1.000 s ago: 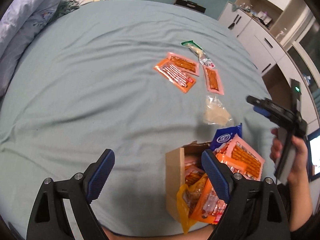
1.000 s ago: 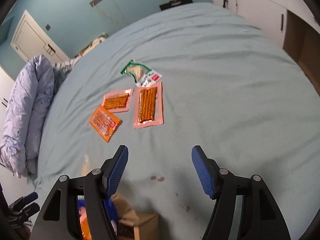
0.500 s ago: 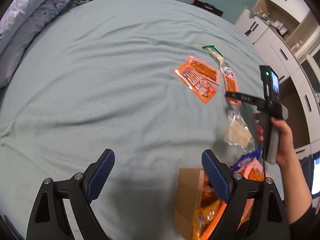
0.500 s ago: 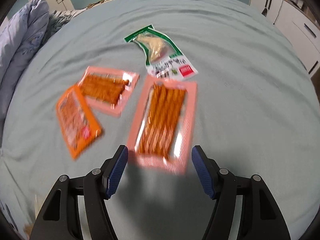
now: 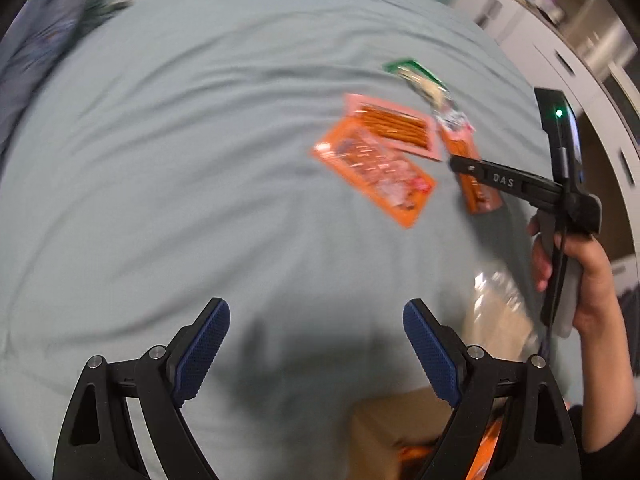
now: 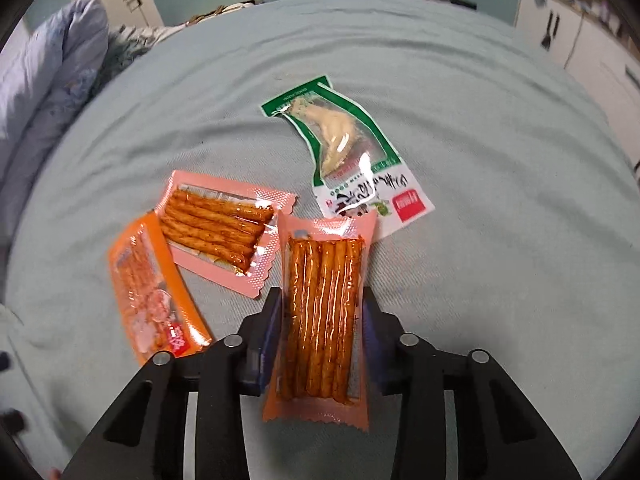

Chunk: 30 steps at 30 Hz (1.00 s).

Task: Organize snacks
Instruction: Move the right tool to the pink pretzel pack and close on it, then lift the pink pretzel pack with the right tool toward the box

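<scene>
With your right gripper (image 6: 322,312) clamped on a pink snack pack (image 6: 320,312), your left gripper (image 5: 316,348) hangs wide open over the bed (image 5: 180,160).
That pack's far end overlaps the green packet (image 6: 352,160); a second pink pack (image 6: 222,228) and an orange pack (image 6: 150,292) lie just left, the cardboard box (image 5: 392,432) beneath your left fingers.

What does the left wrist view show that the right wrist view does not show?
Only the left wrist view shows the open left claw, the cardboard box, a clear bag and the hand holding the right tool. Only the right wrist view shows the right claw shut on a pink stick-snack pack. Both show the orange pack, the green pack and the bed sheet.
</scene>
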Tool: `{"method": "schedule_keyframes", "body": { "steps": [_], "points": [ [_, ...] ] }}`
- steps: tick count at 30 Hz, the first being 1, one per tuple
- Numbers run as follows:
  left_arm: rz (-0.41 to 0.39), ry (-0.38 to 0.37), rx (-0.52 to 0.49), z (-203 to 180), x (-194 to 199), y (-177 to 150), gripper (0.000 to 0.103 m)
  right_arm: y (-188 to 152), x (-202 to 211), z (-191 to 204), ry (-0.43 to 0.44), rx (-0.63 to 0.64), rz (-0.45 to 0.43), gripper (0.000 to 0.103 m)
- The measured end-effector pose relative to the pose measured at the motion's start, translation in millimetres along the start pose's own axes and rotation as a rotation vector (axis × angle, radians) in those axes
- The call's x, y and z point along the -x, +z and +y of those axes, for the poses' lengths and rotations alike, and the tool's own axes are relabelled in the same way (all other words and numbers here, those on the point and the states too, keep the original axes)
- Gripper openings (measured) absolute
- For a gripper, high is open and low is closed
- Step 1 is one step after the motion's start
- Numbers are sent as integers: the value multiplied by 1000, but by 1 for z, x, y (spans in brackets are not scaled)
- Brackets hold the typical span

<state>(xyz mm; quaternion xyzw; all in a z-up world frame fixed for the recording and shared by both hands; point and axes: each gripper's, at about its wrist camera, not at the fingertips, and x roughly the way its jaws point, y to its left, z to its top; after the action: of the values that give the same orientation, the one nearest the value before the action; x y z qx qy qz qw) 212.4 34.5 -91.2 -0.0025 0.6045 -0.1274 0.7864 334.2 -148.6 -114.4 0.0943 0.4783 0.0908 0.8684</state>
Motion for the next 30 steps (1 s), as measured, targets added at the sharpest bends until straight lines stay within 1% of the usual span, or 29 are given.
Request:
{"method": "schedule_keyframes", "body": {
  "steps": [2, 3, 4, 5, 7, 8, 9, 10, 11, 13, 15, 16, 17, 18, 19, 20, 21, 22, 24, 26, 29, 30],
  "points": [
    [15, -9, -49, -19, -14, 28, 91, -3, 4, -11, 47, -47, 3, 33],
    [28, -12, -51, -24, -22, 41, 92, -5, 7, -17, 77, -79, 7, 32],
    [62, -24, -42, -29, -34, 55, 96, -7, 11, -22, 100, -107, 11, 32],
    [93, -32, -25, -30, -45, 64, 97, -11, 19, -31, 124, -145, 18, 32],
    [181, -55, 40, -31, -72, 84, 97, -17, 34, -41, 152, -190, 11, 32],
    [236, -84, 103, -29, -90, 93, 97, -20, 43, -45, 156, -204, 3, 32],
    [259, -102, 147, -27, -99, 96, 97, -24, 51, -49, 159, -218, -3, 32],
    [283, -110, 226, -22, -111, 100, 101, -27, 55, -48, 159, -227, -5, 32],
    [282, -112, 287, -19, -115, 103, 103, -29, 61, -50, 157, -235, -10, 32],
    [279, -87, 382, -15, -117, 106, 103, -30, 70, -51, 154, -241, -29, 32],
    [271, -88, 434, -12, -115, 108, 102, -30, 81, -49, 156, -237, -51, 32],
    [253, -92, 445, -9, -114, 108, 92, -31, 86, -47, 158, -234, -60, 32],
    [225, -60, 436, -6, -110, 108, 70, -31, 89, -42, 160, -230, -66, 32],
    [211, -24, 419, -4, -106, 107, 60, -33, 94, -39, 163, -223, -73, 32],
    [190, -38, 415, 0, -102, 104, 47, -35, 99, -39, 164, -218, -79, 32],
    [177, -48, 417, 4, -96, 100, 31, -41, 107, -37, 165, -214, -89, 32],
    [167, -59, 426, 8, -92, 97, 20, -44, 108, -35, 165, -212, -96, 32],
    [160, -100, 451, 16, -87, 90, 2, -50, 115, -34, 166, -212, -105, 32],
    [145, -174, 512, 27, -77, 79, 1, -65, 129, -32, 167, -206, -118, 32],
    [113, -208, 565, 39, -62, 65, 0, -81, 142, -29, 159, -199, -131, 32],
    [83, -259, 603, 46, -39, 48, 0, -100, 164, -24, 148, -182, -152, 32],
    [78, -270, 609, 46, -32, 48, 0, -107, 172, -21, 147, -181, -158, 32]
  ]
}}
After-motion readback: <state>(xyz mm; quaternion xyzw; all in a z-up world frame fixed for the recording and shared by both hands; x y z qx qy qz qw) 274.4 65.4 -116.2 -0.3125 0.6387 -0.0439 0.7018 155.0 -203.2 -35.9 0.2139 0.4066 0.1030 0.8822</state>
